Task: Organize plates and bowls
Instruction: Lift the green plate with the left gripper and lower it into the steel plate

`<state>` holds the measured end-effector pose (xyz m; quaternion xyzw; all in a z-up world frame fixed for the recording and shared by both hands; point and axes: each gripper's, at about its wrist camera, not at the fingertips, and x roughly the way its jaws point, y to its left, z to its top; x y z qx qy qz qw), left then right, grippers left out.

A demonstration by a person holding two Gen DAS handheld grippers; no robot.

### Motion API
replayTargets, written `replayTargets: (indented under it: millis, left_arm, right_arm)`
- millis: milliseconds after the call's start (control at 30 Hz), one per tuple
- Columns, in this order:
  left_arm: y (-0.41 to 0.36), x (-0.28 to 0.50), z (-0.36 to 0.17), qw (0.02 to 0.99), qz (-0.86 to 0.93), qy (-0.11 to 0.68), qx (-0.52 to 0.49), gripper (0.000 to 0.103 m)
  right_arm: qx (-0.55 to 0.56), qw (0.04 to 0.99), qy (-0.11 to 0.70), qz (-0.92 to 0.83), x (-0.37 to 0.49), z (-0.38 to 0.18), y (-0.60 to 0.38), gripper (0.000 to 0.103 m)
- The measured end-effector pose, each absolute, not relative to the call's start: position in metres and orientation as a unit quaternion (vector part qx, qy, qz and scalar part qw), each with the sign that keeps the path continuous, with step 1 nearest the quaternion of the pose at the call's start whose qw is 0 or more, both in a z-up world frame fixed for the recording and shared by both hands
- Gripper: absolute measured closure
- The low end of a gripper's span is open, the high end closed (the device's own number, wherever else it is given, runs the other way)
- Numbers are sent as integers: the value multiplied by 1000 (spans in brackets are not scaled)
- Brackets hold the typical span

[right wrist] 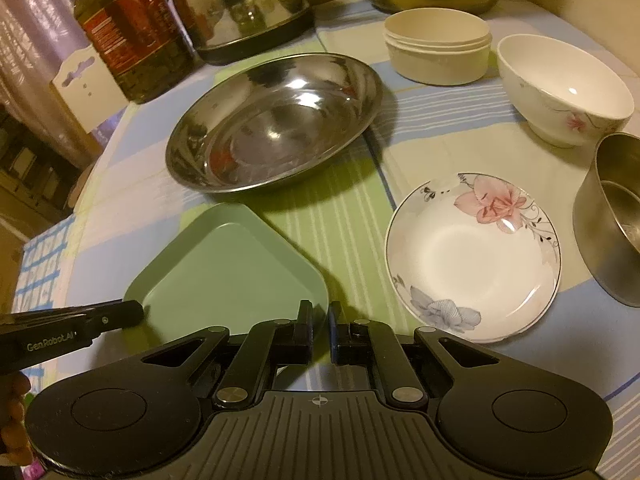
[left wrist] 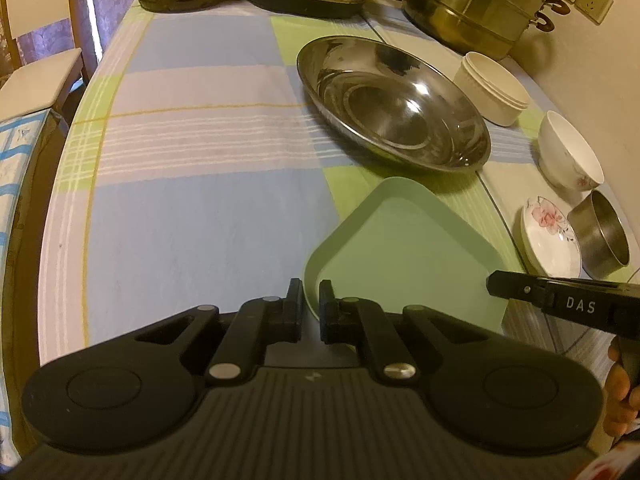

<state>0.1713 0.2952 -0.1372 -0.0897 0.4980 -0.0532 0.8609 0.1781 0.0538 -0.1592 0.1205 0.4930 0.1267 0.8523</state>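
Observation:
A pale green square plate (left wrist: 404,248) (right wrist: 228,268) lies on the checked tablecloth (left wrist: 200,200). My left gripper (left wrist: 310,308) is shut on its near left rim. My right gripper (right wrist: 320,322) is shut on its near right corner. Each gripper shows from the side in the other's view: the right one (left wrist: 496,282) and the left one (right wrist: 136,312). Behind the plate sits a wide steel basin (left wrist: 394,100) (right wrist: 276,120). To the right are a flowered white dish (right wrist: 472,256), a white bowl (right wrist: 564,88) and a small steel bowl (right wrist: 612,216).
Stacked cream tubs (right wrist: 438,48) stand behind the white bowl. A steel kettle (right wrist: 240,8), an oil bottle (right wrist: 128,32) and a steamer pot (left wrist: 480,4) line the back. The table's left edge (left wrist: 52,208) has a chair (left wrist: 36,76) beyond it.

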Motion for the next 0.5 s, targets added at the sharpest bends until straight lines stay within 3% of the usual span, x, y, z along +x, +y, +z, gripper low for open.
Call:
replayTargets:
  millis: [500]
  left_arm:
    - [300, 149, -104, 869, -55, 481, -99, 97]
  right_arm:
    - [117, 847, 488, 173, 156, -133, 49, 95]
